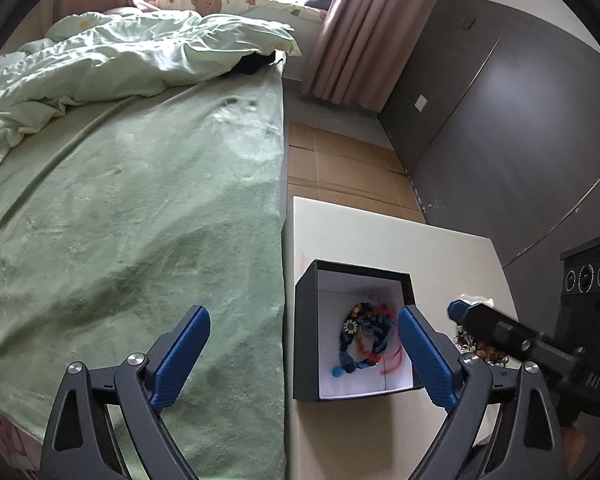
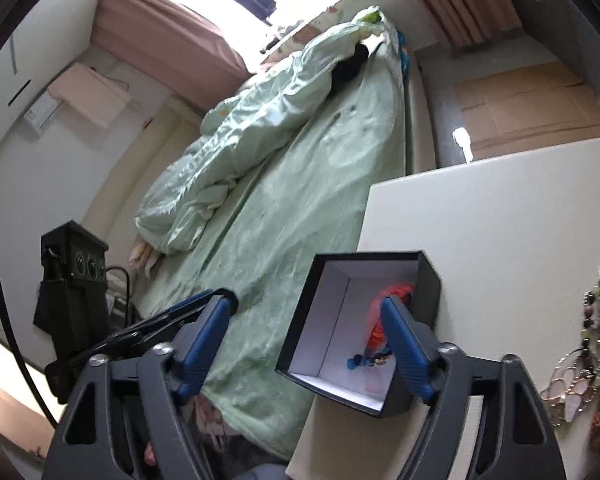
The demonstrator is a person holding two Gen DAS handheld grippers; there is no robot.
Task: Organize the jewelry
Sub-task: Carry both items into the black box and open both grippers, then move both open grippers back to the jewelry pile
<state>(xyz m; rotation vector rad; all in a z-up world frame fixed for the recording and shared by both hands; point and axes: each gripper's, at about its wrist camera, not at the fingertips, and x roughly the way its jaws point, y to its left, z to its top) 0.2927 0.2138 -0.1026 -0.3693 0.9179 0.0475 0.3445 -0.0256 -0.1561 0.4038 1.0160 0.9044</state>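
A black box point(image 1: 305, 360) with a white inside stands open at the left edge of the white table. In it lie braided bracelets point(image 1: 370, 336) in blue and red. My left gripper point(image 1: 302, 312) is open above the box, one finger over the bed and the other over the box's right side, gripping nothing. The right wrist view shows my right gripper point(image 2: 306, 302) open too, its right finger covering part of the red and blue bracelets point(image 2: 396, 290) in the box point(image 2: 428, 280). A heap of beads and necklaces point(image 2: 588, 360) lies on the table to the right.
A bed with a green blanket point(image 1: 140, 220) and a rumpled quilt runs along the left of the white table point(image 1: 380, 232). Flat cardboard point(image 1: 340, 168) covers the floor beyond. A dark wall panel point(image 1: 480, 100) and pink curtain point(image 1: 352, 32) stand at the right.
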